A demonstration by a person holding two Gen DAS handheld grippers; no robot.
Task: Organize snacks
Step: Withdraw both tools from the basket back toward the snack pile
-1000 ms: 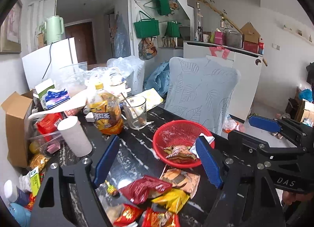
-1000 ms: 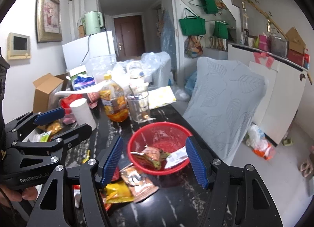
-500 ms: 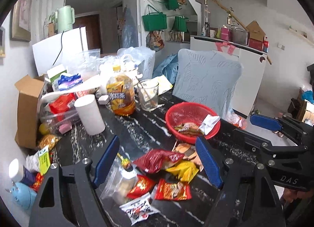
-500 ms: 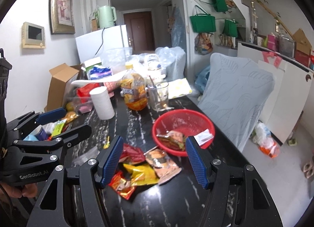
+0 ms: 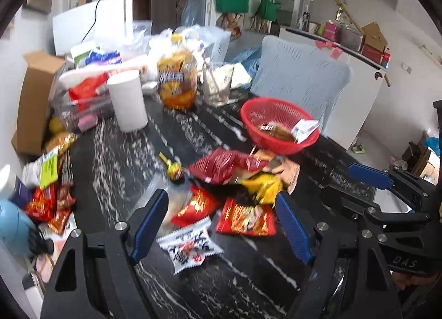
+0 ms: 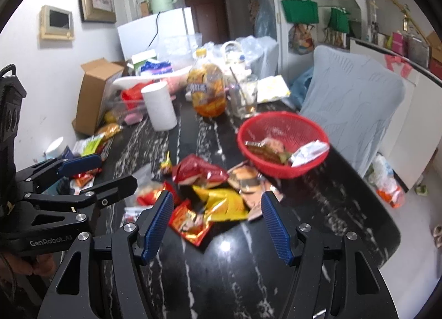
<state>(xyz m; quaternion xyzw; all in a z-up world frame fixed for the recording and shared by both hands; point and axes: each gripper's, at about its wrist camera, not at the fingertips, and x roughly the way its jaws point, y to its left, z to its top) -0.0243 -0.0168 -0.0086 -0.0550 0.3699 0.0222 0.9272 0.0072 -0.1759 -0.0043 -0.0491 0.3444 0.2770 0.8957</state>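
Bright, even indoor light. Motion blur over packets (image 5: 246,219) and basket (image 6: 281,145). Glare spot on table (image 6: 225,245). Strong fisheye bending, dark corners.

A black marble-patterned tabletop (image 6: 221,269) with white veins carries a red mesh basket (image 6: 279,131), a loose heap of snack packets (image 6: 210,194) just beside it, a white paper roll (image 6: 160,106) standing upright, an orange juice bottle (image 6: 205,89), a glass cup (image 6: 246,95), and an open cardboard box (image 6: 94,92) at the far left edge.
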